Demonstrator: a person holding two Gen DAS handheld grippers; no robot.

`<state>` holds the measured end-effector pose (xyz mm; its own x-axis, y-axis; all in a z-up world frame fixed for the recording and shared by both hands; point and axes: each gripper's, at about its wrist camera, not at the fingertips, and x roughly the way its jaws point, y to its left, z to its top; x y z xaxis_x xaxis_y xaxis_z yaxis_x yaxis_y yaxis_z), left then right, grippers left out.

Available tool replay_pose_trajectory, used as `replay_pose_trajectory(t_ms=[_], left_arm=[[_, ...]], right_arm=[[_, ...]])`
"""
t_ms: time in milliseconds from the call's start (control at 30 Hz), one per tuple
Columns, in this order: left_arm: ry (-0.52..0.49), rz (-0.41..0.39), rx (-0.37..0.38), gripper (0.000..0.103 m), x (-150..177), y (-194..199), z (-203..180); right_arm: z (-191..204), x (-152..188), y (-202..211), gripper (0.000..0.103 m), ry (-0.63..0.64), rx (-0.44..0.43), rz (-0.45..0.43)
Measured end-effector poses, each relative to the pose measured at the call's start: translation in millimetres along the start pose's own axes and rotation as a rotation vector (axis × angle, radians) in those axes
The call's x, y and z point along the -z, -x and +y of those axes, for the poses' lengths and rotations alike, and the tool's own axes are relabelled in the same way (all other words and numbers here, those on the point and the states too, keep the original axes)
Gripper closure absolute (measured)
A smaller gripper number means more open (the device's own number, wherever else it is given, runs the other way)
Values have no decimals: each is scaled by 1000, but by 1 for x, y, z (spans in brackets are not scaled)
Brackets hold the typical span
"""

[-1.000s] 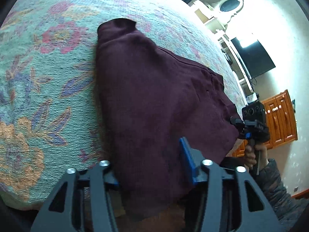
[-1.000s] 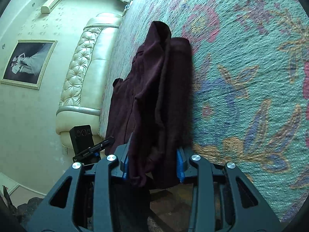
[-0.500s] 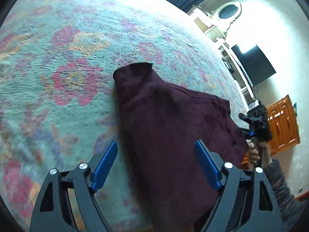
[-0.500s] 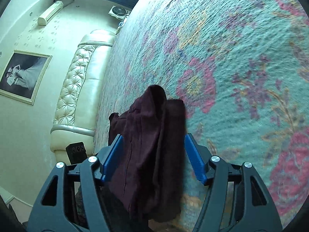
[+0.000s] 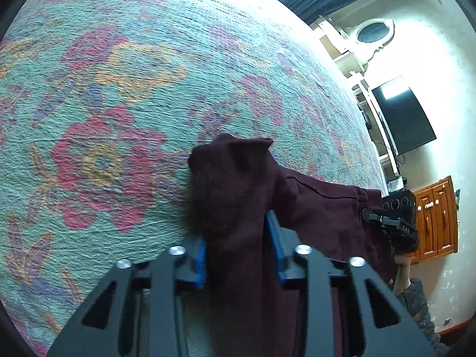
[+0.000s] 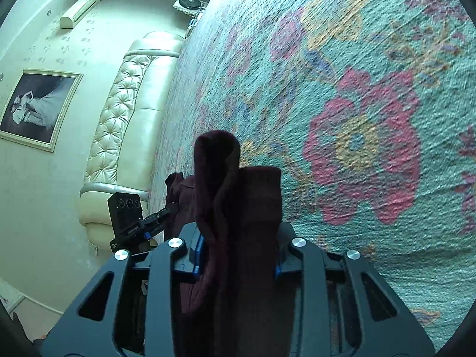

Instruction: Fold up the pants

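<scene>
Pants: the dark maroon, coarse-woven cloth pants (image 5: 312, 208) are held bunched above the turquoise floral bedspread (image 5: 119, 119), stretched between both tools.
Left gripper: the left gripper (image 5: 239, 257) is seen with its blue-padded black fingers (image 5: 200, 257) clamped on a thick fold of the fabric, which rises in a hump past the tips.
Right gripper: the right gripper (image 6: 236, 255) is seen with its fingers (image 6: 198, 253) closed on another bunch, a rounded roll standing up ahead of them.
Bedspread: a looped, nubbly weave is shown, with pink, orange and purple flowers.
Headboard: a cream tufted leather headboard (image 6: 125, 113) is visible.
Writing: small lettering on the opposite tool cannot be read.
</scene>
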<state>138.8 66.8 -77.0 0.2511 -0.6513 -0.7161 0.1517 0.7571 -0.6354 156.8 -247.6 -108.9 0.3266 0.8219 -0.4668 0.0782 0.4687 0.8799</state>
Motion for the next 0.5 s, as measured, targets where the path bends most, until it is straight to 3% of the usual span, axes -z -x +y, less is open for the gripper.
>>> replay_pose_trajectory(t_ms=[233,500], left_arm=[[-52,-27,-111,87,0,6,-20],[-112,-76,-193,90,-4,13,-41]], right_arm=[[16,4,6,77,43,5,-38],[34,-2,-1,78,72,9,-75]])
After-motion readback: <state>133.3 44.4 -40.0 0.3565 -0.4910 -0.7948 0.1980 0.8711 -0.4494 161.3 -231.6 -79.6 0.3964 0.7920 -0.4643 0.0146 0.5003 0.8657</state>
